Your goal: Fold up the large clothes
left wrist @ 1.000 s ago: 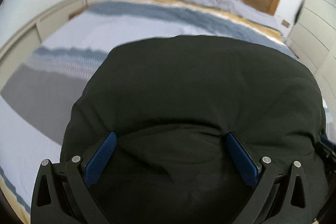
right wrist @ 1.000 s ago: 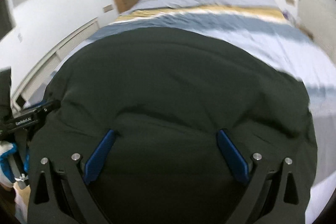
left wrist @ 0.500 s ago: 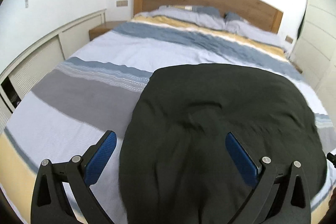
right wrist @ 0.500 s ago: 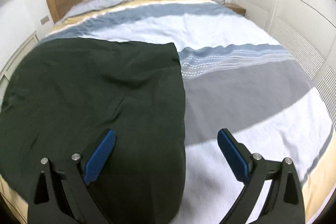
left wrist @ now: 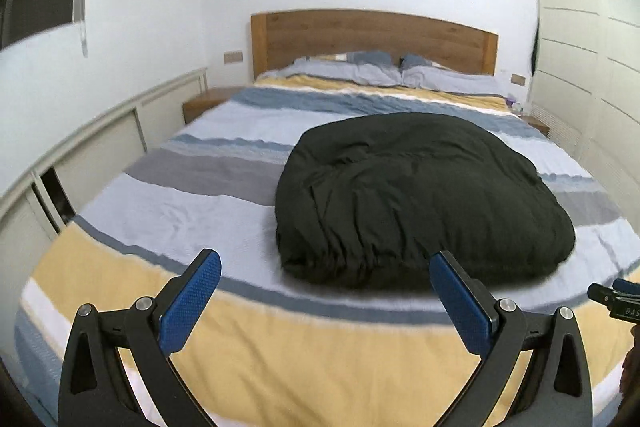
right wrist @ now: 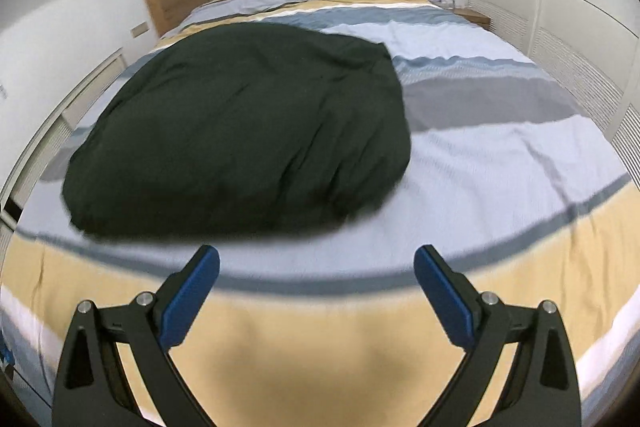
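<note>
The left tongs (left wrist: 325, 263), black-framed with blue textured pads, stand spread wide with nothing between the pads; they touch nothing and hang above the yellow band at the foot of the striped bed cover (left wrist: 256, 359). The right tongs (right wrist: 317, 257), built the same way, are equally wide apart and empty, also over the yellow band near the foot of the bed.

The large dark green-black garment (left wrist: 416, 195) lies on the bed as a rounded, puffy, wrinkled bundle, ahead of both tongs and clear of them. From the left wrist camera it sits ahead and to the right, its near gathered edge just beyond the right-hand pad (left wrist: 460, 307) of the left tongs, with a pale blue strip and a grey-blue stripe of cover between. From the right wrist camera the garment (right wrist: 244, 131) sits ahead and to the left, its near edge beyond the left-hand pad (right wrist: 192, 297) of the right tongs, again apart from it. The bundle rests across the grey, white and blue stripes in the middle of the bed, short of the pale blue-grey pillows (left wrist: 400, 73) that lie against the wooden headboard (left wrist: 372, 41).

At the right edge of the left wrist view, a tip of the other black and blue tool (left wrist: 614, 297) shows, partly cut off.
</note>
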Motion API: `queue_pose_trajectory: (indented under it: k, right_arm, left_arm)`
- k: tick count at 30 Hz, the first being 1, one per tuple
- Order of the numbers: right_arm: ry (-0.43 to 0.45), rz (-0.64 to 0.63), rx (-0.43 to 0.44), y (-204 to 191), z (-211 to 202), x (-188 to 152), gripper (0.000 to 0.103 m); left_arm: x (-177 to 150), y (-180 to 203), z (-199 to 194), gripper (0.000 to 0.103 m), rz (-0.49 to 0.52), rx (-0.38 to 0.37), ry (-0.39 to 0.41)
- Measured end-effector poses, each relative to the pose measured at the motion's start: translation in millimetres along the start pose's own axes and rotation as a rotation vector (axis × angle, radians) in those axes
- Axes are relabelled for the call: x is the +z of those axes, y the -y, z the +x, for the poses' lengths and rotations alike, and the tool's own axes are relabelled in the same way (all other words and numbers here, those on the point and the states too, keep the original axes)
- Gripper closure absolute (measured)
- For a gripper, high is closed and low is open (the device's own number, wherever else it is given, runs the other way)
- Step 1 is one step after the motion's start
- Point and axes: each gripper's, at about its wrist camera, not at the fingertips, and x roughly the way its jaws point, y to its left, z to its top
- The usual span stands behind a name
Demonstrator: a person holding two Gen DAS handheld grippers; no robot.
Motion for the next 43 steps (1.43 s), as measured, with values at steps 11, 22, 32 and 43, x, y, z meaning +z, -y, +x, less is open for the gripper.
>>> queue_pose_trajectory:
  k: [11,22,32,43]
  right_arm:
    - [0.072,-0.034,-0.008,-17,-66,-50,0.004]
    - [0.124,-0.013,-0.028,-14,-101,-71,0.004]
    - [0.118,-0.015,-0.052,-6,-108,-85,0.004]
    - [0.112,0.007,-0.078,11,-109,-96,0.004]
  left_arm:
    - [-37,2,-65,0.001,0.036,0.001,0.006]
    - [-61,6,-95,0.001,0.035,0.060,0.042]
    - [-73,-4,-99,0.001,-0.025,0.030,0.031]
    - [-83,0,-98,0.001,-0.005,0.025,-0.001]
